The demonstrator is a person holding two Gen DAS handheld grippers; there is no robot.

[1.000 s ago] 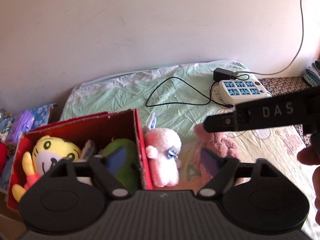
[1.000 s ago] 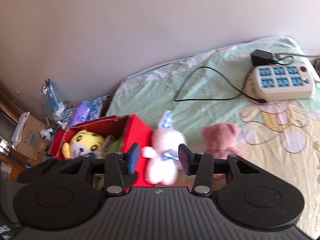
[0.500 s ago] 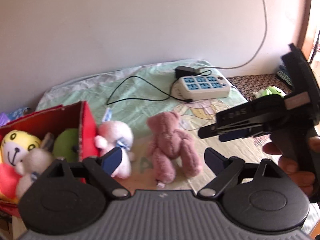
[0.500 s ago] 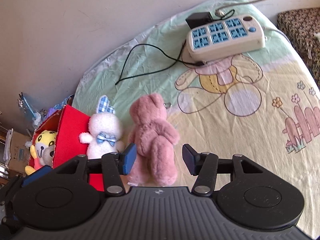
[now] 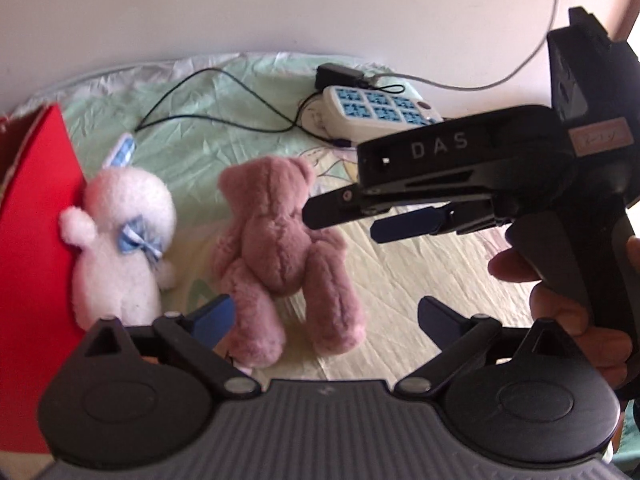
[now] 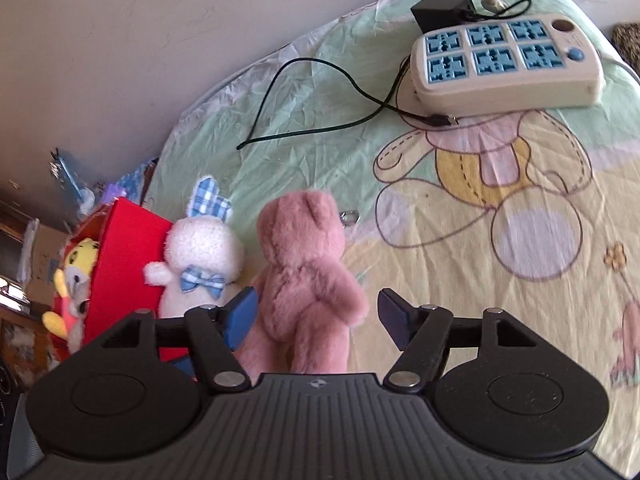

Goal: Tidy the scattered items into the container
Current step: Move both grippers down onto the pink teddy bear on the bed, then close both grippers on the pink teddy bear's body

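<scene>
A pink plush bear point(image 5: 280, 256) point(image 6: 304, 280) lies on the bed sheet, legs toward me. Left of it, a white plush bunny point(image 5: 120, 240) point(image 6: 200, 256) with a blue bow leans on the red box point(image 5: 36, 240) point(image 6: 124, 264). My left gripper point(image 5: 324, 316) is low over the bear's legs, its jaws opening wide, nothing gripped. My right gripper point(image 6: 316, 308) straddles the bear's body, jaws opening, pads not pressing on it. In the left wrist view the right gripper point(image 5: 344, 222) reaches in from the right, just beside the bear, held by a hand point(image 5: 568, 308).
A yellow plush toy point(image 6: 80, 256) sits inside the red box. A white power strip point(image 6: 508, 64) point(image 5: 380, 108) with a black adapter point(image 6: 444, 12) and a loose black cable point(image 6: 320, 128) lies at the far side of the bed, by the wall. Clutter stands beyond the bed's left edge.
Both grippers have come down and closer to the pink bear, and both sets of jaws have spread wider. The left view has swung right, away from the box's inside.
</scene>
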